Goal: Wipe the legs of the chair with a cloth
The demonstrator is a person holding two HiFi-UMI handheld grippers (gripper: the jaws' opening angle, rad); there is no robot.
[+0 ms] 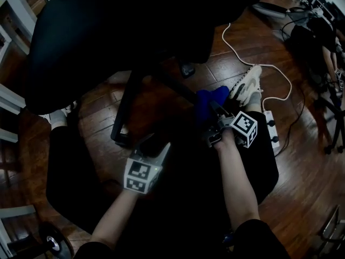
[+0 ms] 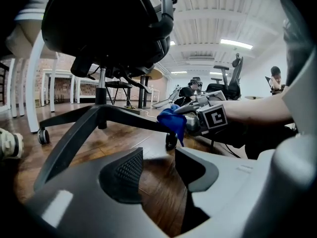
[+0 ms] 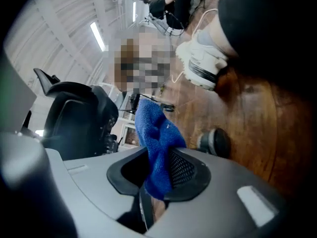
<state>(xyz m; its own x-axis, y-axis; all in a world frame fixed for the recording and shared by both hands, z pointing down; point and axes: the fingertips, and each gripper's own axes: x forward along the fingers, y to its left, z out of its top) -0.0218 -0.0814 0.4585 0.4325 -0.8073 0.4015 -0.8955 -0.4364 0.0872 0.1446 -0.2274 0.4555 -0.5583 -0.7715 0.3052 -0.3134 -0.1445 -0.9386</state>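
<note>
Wiping seems underway: right tongs clamp the cloth at the chair's four-o'clock leg, left tongs wide, empty; other legs remain.

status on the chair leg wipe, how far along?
Done: the blue cloth is clamped in the right tool. In hand: the cloth is at one chair leg, by its caster, so wiping looks under way. Left: the other legs, such as the near leg; no view shows which are already clean. The left tool is open and empty.
</note>
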